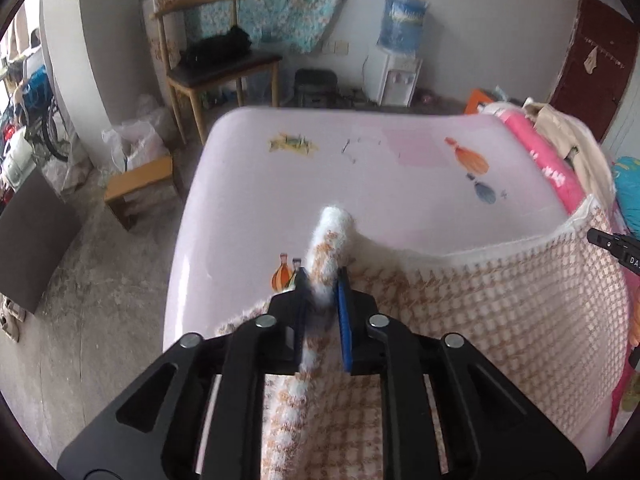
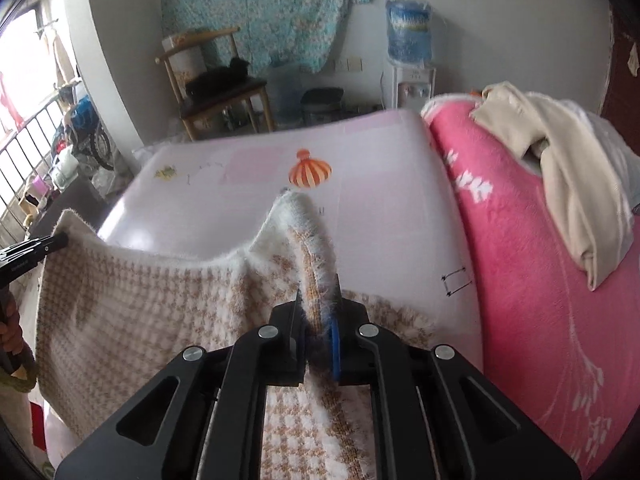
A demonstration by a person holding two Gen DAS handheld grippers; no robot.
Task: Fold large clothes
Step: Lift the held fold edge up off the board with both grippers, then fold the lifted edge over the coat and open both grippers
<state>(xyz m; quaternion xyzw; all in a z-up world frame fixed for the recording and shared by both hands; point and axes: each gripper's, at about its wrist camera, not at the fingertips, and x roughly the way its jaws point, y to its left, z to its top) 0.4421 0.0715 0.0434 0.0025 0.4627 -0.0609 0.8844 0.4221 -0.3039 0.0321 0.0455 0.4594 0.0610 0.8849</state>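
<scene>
Spreading under both cameras is a pale pink table [image 1: 248, 208] printed with small balloon pictures, and the fuzzy houndstooth garment [image 1: 500, 320] is draping over its near part. Closest in, the left tongs [image 1: 323, 312] are pinching together on a raised ridge of the garment's white-edged hem, and the right tongs [image 2: 318, 320] are clamping a similar bunched ridge at the other end of that edge. Between the two grips the hem is sagging in a shallow curve, so the knit is reading as soft, limp and thick, with some weight to it, and not at all fragile. Its hairy pile is probably giving the pads good friction, though a loose knit like this is likely stretching under pull. Holding at the bound hem near the corners, as now, seems the soundest place, since the body would just bunch. Farther right a pink blanket [image 2: 520, 280] is lying with a cream cloth [image 2: 568, 176] on top. Beyond the table a wooden chair [image 1: 208, 60] and a water dispenser [image 1: 400, 68] are standing against the wall.
</scene>
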